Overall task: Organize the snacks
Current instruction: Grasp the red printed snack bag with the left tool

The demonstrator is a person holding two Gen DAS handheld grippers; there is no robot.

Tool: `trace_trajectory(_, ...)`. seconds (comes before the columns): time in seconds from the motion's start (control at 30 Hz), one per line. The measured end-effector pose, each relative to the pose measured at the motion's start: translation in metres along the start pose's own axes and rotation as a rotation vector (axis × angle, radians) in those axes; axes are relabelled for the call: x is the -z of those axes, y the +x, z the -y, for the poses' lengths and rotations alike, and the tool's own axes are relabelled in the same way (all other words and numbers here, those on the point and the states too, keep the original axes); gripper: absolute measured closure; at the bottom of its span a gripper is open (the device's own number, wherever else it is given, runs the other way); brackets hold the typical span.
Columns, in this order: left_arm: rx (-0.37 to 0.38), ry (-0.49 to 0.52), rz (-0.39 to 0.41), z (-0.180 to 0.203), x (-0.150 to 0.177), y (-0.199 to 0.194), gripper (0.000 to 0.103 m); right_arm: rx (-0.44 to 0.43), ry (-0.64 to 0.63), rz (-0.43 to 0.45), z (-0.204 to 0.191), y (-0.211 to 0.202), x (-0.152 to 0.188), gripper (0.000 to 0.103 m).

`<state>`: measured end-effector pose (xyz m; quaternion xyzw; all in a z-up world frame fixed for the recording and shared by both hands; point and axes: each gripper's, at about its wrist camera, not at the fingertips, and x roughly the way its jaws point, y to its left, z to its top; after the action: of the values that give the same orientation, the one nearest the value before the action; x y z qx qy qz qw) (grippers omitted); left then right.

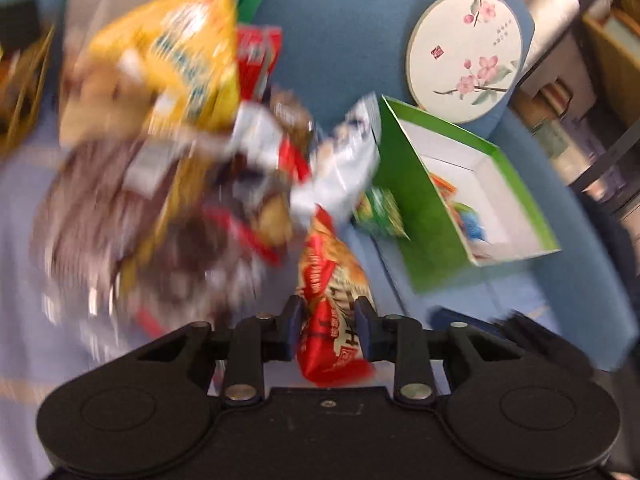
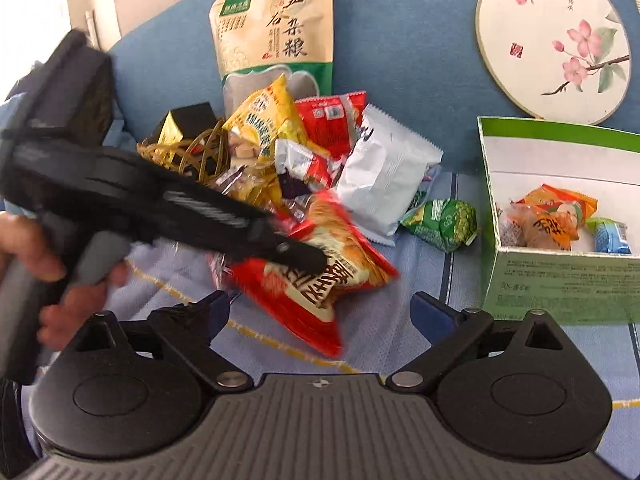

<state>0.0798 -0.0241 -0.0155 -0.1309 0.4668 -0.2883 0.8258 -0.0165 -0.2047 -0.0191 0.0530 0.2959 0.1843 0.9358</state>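
The left gripper point(image 1: 328, 330) is clamping a red-and-orange snack packet point(image 1: 332, 304) between its blue-padded fingers point(image 1: 291, 328), pinching it near one end so the glossy wrapper is crumpling at the waist. In the right wrist view the same packet point(image 2: 320, 268) is showing bold dark characters on a pale band over a picture of golden crisps, and it is sitting at the near edge of the snack pile point(image 2: 288, 152), above a light blue striped cloth point(image 2: 392, 332). The right gripper point(image 2: 320, 308) is hovering just short of the packet with its jaws spread wide and nothing between them.

Behind the packet, a yellow bag point(image 2: 264, 120), a red pouch point(image 2: 332, 116) and a white foil bag point(image 2: 384, 172) are lying heaped together, with a tall beige grain pouch point(image 2: 276, 28) leaning against the blue backrest point(image 2: 404, 40). A small green packet point(image 2: 444, 224) is lying alone between the pile and a green-rimmed box point(image 2: 560, 284), which is already holding an orange packet point(image 2: 548, 220) and a blue one point(image 2: 612, 236). A round floral fan point(image 2: 552, 40) is resting against the backrest above the box. The person's left hand point(image 2: 48, 272) is gripping the handle, and the black body of the left tool is blocking much of the pile's left side. The left wrist view is heavily motion-blurred over the pile.
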Motion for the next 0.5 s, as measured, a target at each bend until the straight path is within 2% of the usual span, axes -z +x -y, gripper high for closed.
trace_trajectory(0.03,0.024,-0.010,-0.004,-0.002,0.007,-0.006,0.095,-0.008,-0.003,-0.007,-0.001,-0.002,0.002,0.000)
trace_trajectory(0.1,0.042,-0.039,0.024,-0.007,0.021,-0.018,0.083,-0.019,-0.007,-0.020,-0.004,-0.005,0.006,0.000)
trace_trajectory(0.17,0.028,-0.052,0.078,-0.008,0.025,-0.027,0.033,-0.028,-0.010,-0.029,-0.008,-0.005,0.010,0.000)
trace_trajectory(0.2,0.027,-0.043,0.101,-0.007,0.023,-0.030,0.028,-0.035,-0.014,-0.032,-0.009,-0.003,0.012,0.000)
trace_trajectory(0.3,0.053,-0.051,0.127,-0.008,0.019,-0.033,0.024,-0.047,-0.074,-0.017,-0.018,0.001,0.014,0.000)
trace_trajectory(0.4,0.072,-0.110,0.117,-0.016,0.022,-0.027,0.024,-0.031,-0.155,0.017,-0.025,0.007,0.015,0.000)
trace_trajectory(0.5,0.078,-0.127,0.113,-0.018,0.025,-0.021,0.024,-0.013,-0.211,0.036,-0.029,0.014,0.015,0.000)
